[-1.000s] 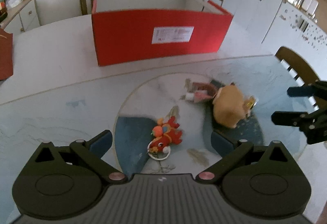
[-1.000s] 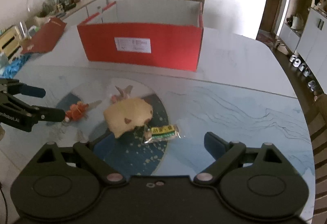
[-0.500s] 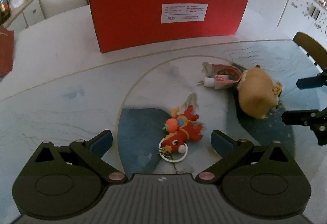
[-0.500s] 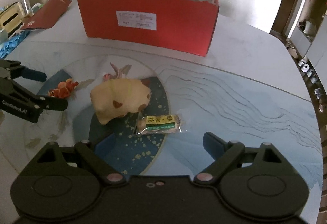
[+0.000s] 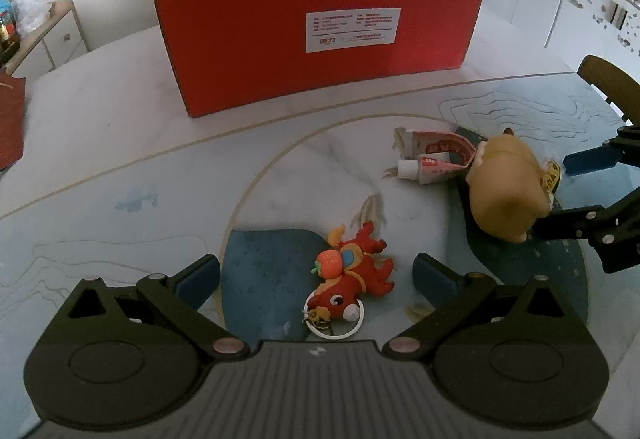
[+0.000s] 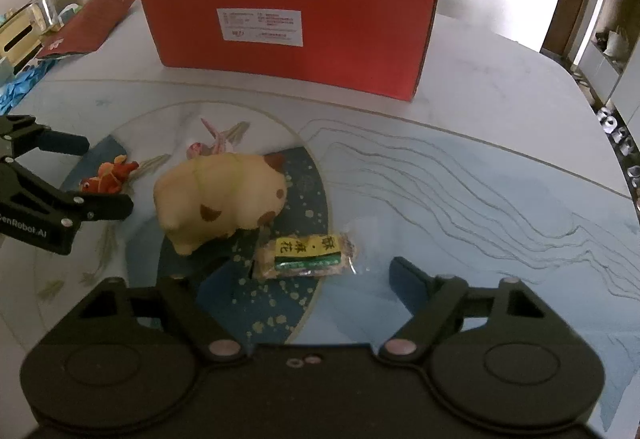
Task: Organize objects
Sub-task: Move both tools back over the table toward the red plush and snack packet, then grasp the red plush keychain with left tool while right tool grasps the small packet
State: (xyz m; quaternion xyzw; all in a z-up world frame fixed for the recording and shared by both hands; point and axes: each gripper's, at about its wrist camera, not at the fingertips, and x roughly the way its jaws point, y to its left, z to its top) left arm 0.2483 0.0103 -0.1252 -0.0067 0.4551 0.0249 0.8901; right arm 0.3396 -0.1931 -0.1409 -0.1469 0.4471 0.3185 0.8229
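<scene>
Two views: left wrist first, then right wrist.

Left view, left hand-held gripper: jaws spread wide, nothing pinched; tips low over the counter.

Left view, red toy: small plush keychain, lying on the counter between the spread tips, metal ring at its near end. Touching neither finger, as far as I can tell.

Left view, handling of red toy: judged light, soft, squashy. Best hold is across the stuffed body; the ring is thin and likely to slip.

Left view, red box: open-topped, upright at the back of the counter, well apart from the toy. Probable destination.

Left view, other items: small tube and tan plush animal to the right, touching each other.

Right view, right hand-held gripper: jaws wide but closing; snack packet lies just ahead of the tips, roughly between their lines, pads not on it.

Right view, snack packet: flat on the counter just beside the tan plush animal, clear wrapper with a yellow-and-green label.

Right view, handling of snack packet: judged light, crinkly, slick film, contents possibly brittle. Take it across the short width at the middle, gently; the sealed ends would likely slide out.

Right view, risk: the plush sits close on the left, so the left finger may nudge it.
</scene>
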